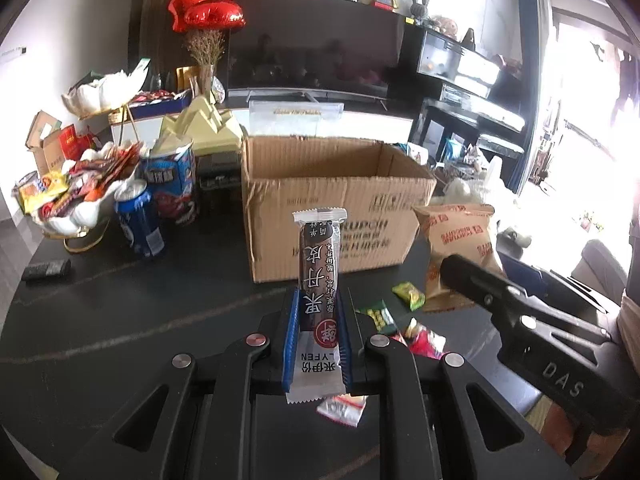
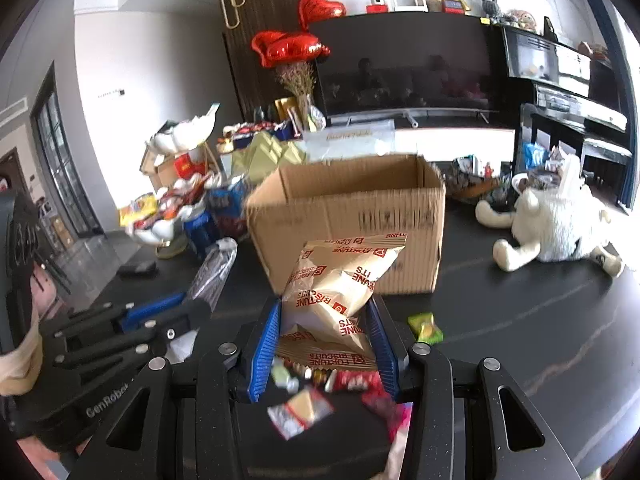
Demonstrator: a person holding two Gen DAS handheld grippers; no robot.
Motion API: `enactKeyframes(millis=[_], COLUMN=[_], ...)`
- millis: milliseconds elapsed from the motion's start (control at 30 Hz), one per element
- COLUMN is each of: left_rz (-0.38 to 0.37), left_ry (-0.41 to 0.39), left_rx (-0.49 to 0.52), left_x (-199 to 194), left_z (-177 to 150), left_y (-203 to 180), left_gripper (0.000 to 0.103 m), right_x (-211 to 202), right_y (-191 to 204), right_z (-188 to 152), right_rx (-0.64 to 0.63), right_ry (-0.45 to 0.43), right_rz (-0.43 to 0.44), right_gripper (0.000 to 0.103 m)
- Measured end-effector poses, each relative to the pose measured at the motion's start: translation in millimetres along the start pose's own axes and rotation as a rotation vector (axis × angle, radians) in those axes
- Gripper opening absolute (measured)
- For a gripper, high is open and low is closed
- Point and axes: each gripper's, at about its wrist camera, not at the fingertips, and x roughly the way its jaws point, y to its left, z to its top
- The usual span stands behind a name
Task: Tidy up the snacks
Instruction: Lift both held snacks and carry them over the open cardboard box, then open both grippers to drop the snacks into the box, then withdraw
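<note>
Gripping low, your left hand-held gripper (image 1: 318, 344) pinched a light, slippery snack bar (image 1: 320, 280); your right hand-held gripper (image 2: 326, 344) squeezed a soft, crushable biscuit bag (image 2: 340, 288) mid-body.

Left gripper (image 1: 318, 332) clamps a dark snack bar (image 1: 319, 280) upright before the open cardboard box (image 1: 332, 200); biscuit bag (image 1: 460, 248) beside the box.
</note>
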Motion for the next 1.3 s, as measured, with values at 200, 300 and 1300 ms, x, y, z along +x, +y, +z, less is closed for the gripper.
enactKeyframes(millis=[200, 300, 1300], left_rz=[0.006, 0.014, 0.020], left_ry=[-0.012, -0.012, 0.101], left_rx=[0.013, 0.022, 0.006], left_x=[7, 14, 135], left_z=[27, 38, 147], left_y=[1, 1, 22], left_gripper=[0.018, 0.018, 0.019], right_x=[11, 19, 129], right_y=[-4, -4, -28], right_z=[25, 36, 125], right_rx=[0.011, 0.000, -0.083], right_ry=[-0.009, -0.012, 0.068], right_rz=[-0.001, -0.008, -0.068], right_gripper=[0.045, 0.045, 0.045])
